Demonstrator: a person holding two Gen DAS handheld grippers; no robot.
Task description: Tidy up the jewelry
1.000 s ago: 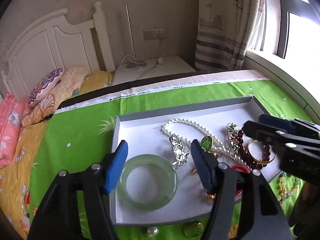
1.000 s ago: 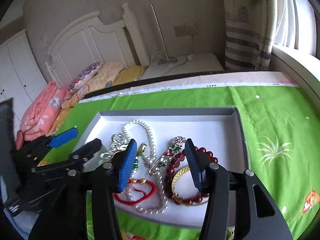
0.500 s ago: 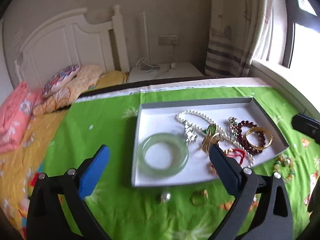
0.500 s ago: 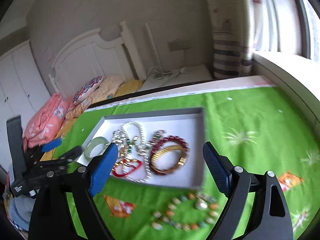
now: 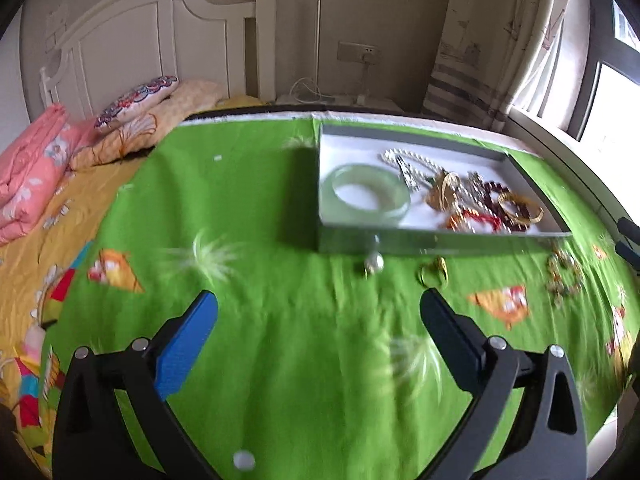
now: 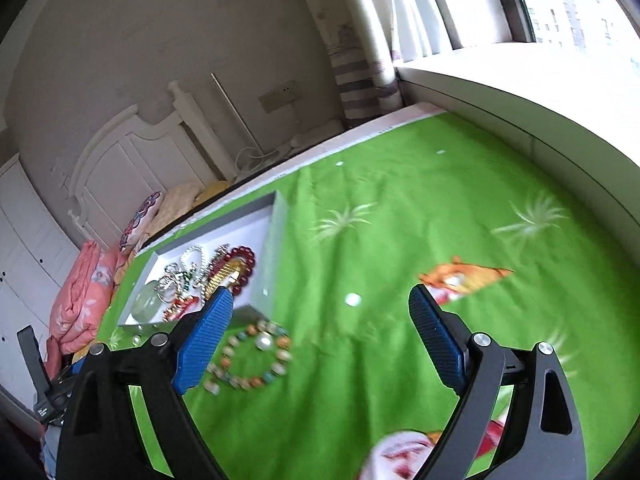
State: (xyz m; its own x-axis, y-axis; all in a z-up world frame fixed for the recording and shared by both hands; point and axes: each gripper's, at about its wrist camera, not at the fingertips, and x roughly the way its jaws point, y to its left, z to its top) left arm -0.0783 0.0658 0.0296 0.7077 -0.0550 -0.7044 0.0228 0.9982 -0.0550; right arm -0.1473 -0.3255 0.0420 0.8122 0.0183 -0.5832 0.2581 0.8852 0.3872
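1. The left tongs (image 5: 318,312) hang over bare green bedsheet (image 5: 280,340), their blue pads spread wide with nothing between them.
2. The right tongs (image 6: 320,312) stand wide apart too and hold nothing — only green cloth shows between the pads.
3. A shallow grey tray (image 5: 440,242) with a white floor lies on the sheet, ahead and to the right in the left wrist view, and to the left in the right wrist view (image 6: 276,240).
4. In the tray's left part a pale green jade bangle (image 5: 366,194) lies flat.
5. Just right of it a pearl necklace (image 5: 404,159) runs toward the far wall of the tray, beside a silver piece too blurred to name.
6. The right part of the tray holds a tangle: a dark red bead bracelet (image 5: 498,192), a gold bangle (image 5: 524,212) and a red cord bracelet (image 5: 476,218), touching or overlapping one another.
7. Outside the tray, just beside its near wall, lie a pearl-like bead (image 5: 374,266) and a gold ring (image 5: 434,276) — well apart from the left tongs.
8. A multicoloured bead bracelet (image 6: 250,354) lies on the sheet near the tray's corner, just beside the left pad of the right tongs.
9. Pillows (image 5: 136,98) and a white headboard (image 5: 152,32) stand at the far end of the bed.
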